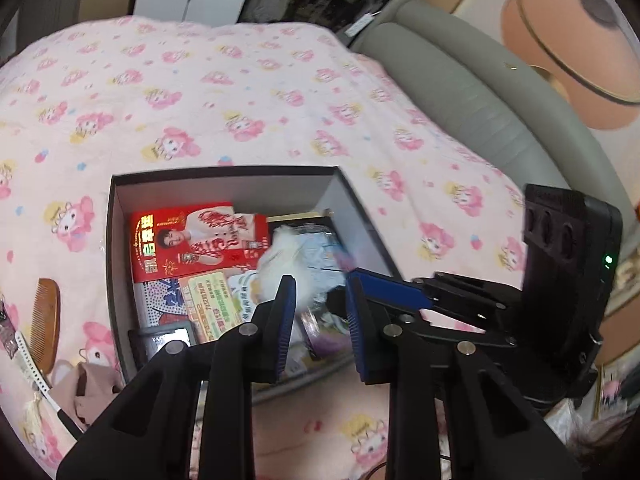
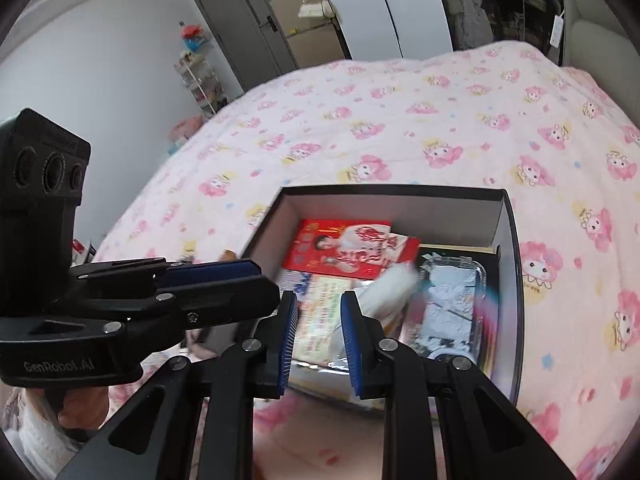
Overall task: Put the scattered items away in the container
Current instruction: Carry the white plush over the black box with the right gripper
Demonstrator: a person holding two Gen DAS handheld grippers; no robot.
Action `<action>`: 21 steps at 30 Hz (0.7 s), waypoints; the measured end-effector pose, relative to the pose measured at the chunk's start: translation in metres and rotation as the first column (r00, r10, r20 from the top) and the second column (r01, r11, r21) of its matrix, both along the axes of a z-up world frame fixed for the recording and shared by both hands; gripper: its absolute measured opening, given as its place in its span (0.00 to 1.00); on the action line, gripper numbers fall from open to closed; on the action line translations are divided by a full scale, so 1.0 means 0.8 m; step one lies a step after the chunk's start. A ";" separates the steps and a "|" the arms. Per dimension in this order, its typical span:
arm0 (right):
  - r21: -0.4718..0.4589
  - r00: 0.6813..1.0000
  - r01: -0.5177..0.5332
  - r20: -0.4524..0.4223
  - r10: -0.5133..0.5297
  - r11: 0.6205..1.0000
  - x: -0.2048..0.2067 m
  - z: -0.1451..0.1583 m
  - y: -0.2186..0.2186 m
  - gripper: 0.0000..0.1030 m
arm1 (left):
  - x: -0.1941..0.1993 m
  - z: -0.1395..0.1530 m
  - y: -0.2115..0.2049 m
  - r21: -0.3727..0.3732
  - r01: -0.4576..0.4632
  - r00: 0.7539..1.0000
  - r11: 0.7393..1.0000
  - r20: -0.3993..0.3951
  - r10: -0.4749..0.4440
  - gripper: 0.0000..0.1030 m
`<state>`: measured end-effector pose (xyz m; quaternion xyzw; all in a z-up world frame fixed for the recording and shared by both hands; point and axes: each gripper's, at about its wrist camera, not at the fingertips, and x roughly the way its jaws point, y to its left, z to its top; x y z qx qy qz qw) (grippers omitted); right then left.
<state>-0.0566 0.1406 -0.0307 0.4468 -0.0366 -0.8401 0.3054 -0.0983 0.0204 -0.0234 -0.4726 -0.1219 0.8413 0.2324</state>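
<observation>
A dark open box (image 1: 224, 170) (image 2: 392, 189) sits on the pink patterned bedspread. Inside lie a red printed packet (image 1: 192, 240) (image 2: 344, 248), a blurred white fluffy item (image 1: 284, 256) (image 2: 388, 288), a clear plastic packet (image 2: 452, 300) and several cards. My left gripper (image 1: 320, 284) hovers over the box's near edge, its blue pads a little apart with nothing between them. My right gripper (image 2: 320, 296) hovers there too, jaws slightly apart and empty. Each shows in the other's view: the right gripper (image 1: 362, 284) on the right, the left gripper (image 2: 266, 280) on the left.
Left of the box on the bedspread lie a wooden comb (image 1: 46, 312), a white headband (image 1: 32, 368) and a beige cloth (image 1: 88, 392). A grey padded headboard (image 1: 460, 92) borders the bed on the right. A wardrobe and shelf (image 2: 200, 80) stand beyond the bed.
</observation>
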 end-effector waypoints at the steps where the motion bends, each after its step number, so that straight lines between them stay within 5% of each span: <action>1: 0.006 1.000 0.007 0.002 -0.007 1.000 -0.005 -0.005 0.002 0.20 | -0.006 -0.009 -0.001 -0.021 -0.021 1.000 1.000 0.011 0.022 0.24; 11: 0.032 0.992 0.071 0.100 -0.074 0.997 -0.032 -0.054 0.022 0.20 | -0.020 -0.082 -0.037 -0.166 -0.126 0.979 0.978 0.136 0.150 0.31; 17: 0.081 0.979 0.169 0.102 -0.177 0.982 -0.079 -0.036 0.050 0.21 | -0.040 -0.088 -0.032 -0.065 -0.089 0.981 0.994 0.167 0.099 0.40; 21: 0.140 0.981 0.111 0.141 -0.131 0.984 -0.110 -0.047 0.037 0.25 | -0.085 -0.111 -0.005 0.025 -0.104 0.965 0.994 0.243 0.095 0.48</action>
